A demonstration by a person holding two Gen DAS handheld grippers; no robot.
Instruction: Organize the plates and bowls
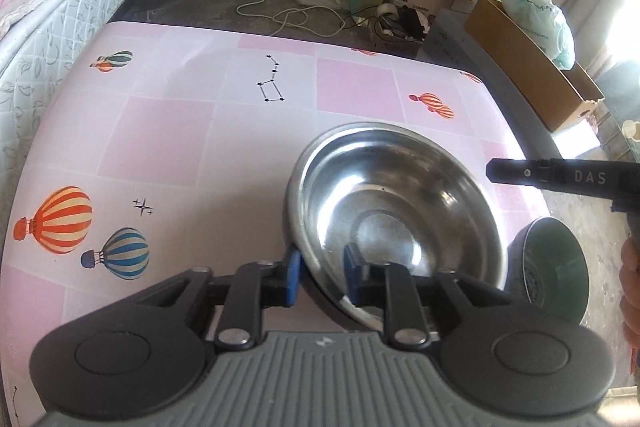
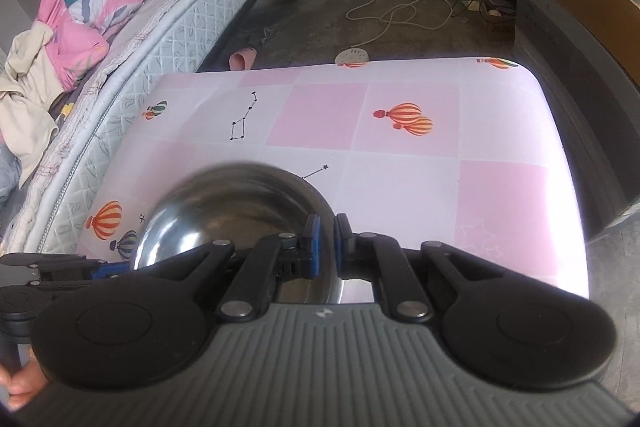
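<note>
Steel gleams at the near edge of a table [image 1: 168,131] covered in a glossy pink-and-white checked sheet printed with striped hot-air balloons and star patterns. A round metal bowl [image 1: 396,223], polished and holding nothing, is pinched at its rim from two sides. The left gripper [image 1: 320,269] has its blue pads on either side of the near left rim, one pad outside the wall and one inside. The right gripper [image 2: 325,247] is clamped thin on the opposite rim, its blue pads nearly together with the metal edge between them. Seen from the right wrist, the bowl [image 2: 224,211] looks tilted, its curved wall mirroring the room. Just beside it, at the table's right edge, sits a smaller dark bowl with a green inside [image 1: 556,267], also holding nothing. Beyond the table, an open cardboard box [image 1: 532,67] holds a pale plastic bag [image 1: 536,19], and a quilted mattress [image 2: 132,43] carries rumpled bedding.
</note>
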